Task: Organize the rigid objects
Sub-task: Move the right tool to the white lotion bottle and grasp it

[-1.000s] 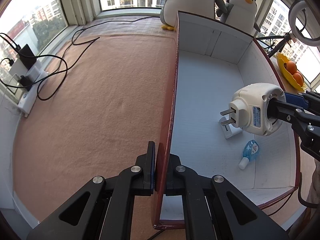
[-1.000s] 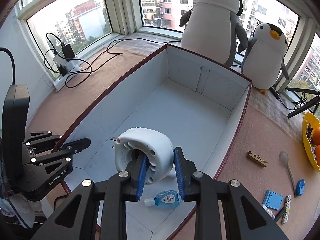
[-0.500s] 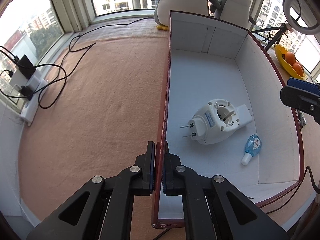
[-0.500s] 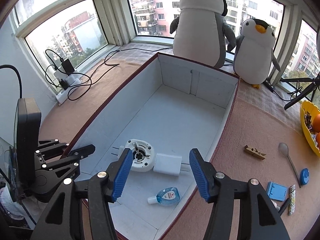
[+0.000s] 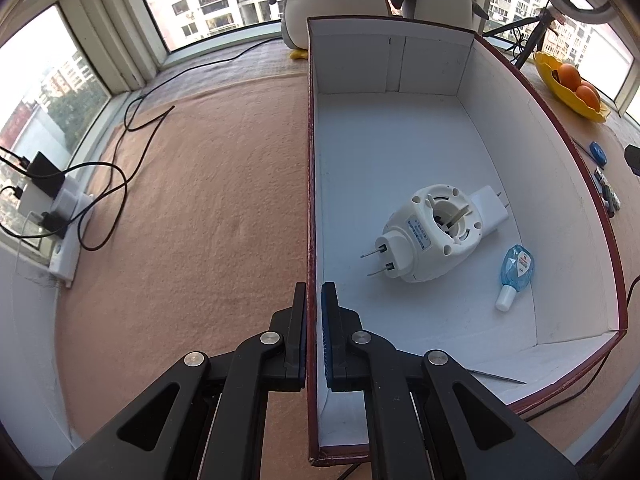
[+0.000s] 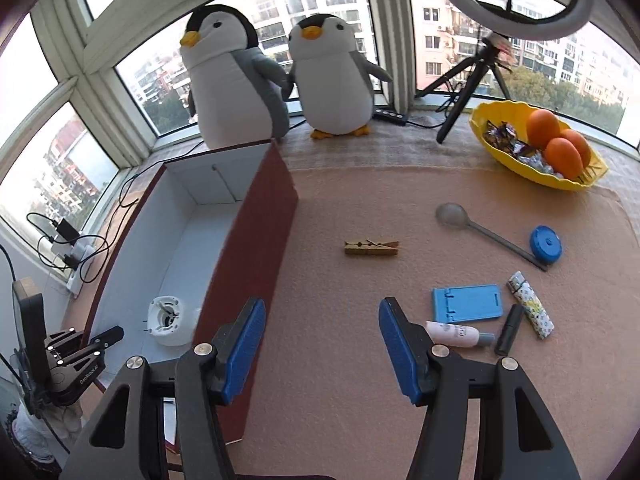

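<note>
Left tool [image 5: 314, 328]: closed on the near side wall of the box [image 5: 310, 200], one pad outside the wall and one inside; it is also seen at the lower left of the right wrist view.
Right tool [image 6: 322, 344]: jaws stand apart with nothing between them; it is held above the bare tabletop [image 6: 340, 360], just beside the box's dark red outer wall.
Box: open-topped, white inside and dark red outside, set lengthwise on the tabletop.
Box contents: a white plug-in device [image 5: 434, 238] is seen lying on its side on the box floor, its two prongs pointed toward the gripped wall; a white charger block [image 5: 490, 210] lies touching it on the far side; a small blue bottle [image 5: 514, 274] with a white cap lies near them.
Loose items: outside the box are found a wooden clothespin [image 6: 371, 247], a grey spoon [image 6: 480, 232], a blue round cap [image 6: 546, 242], a blue flat stand [image 6: 466, 302], a pink tube [image 6: 456, 334], a black stick [image 6: 509, 330] and a patterned lighter [image 6: 530, 310].
Surface: the tabletop is covered by a peach-pink textured mat.
Room: a bay of windows is seen around the tabletop, with high-rise blocks outside; two plush penguins [image 6: 280, 80] are set by the glass behind the box; a yellow bowl [image 6: 496, 148] holds oranges and wrapped sweets; a ring light on a tripod [image 6: 472, 80] stands near it; a power strip [image 5: 60, 216] with black cables lies at the left edge.
</note>
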Demonstrator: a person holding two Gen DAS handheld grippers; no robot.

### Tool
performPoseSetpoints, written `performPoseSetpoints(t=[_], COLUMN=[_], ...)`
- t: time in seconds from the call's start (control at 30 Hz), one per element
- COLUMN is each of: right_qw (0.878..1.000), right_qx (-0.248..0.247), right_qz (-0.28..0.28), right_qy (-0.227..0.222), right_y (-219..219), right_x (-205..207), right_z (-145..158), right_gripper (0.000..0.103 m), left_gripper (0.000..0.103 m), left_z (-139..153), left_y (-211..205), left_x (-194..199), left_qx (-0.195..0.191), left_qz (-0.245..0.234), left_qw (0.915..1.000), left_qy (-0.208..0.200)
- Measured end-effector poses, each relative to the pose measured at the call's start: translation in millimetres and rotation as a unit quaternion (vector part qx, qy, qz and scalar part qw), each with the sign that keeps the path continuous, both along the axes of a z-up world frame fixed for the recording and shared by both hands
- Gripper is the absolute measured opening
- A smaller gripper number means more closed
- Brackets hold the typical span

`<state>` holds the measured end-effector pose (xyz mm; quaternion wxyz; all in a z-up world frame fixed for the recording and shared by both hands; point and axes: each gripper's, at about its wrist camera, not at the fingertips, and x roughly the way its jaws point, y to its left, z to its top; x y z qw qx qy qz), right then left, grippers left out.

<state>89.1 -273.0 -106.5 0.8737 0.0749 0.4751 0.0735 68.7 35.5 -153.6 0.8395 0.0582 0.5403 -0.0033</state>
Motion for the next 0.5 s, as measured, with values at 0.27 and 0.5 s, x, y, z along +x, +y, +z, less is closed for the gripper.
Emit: performPoseSetpoints(t=[0.27,0.5], right_qw=[0.992,0.968], right_qx=[0.037,0.135], right_qz=[-0.108,-0.177], right_qy=[0.053,0.112], right_y=[-79.6,-112.7], right_x=[-0.3,4.2], right_z=[-32.8,-71.3], right_gripper=[0.055,0.055], left_gripper=[0.005,0.005], left_z=[0.2,0.1], left_y=[1.1,1.8], left_x=[0.7,0.7], left_qx=[-0.003,-0.009], left_qz=[-0.010,-0.013], left_qw=[0.9999,0.9999], left_qy=[0.004,0.005])
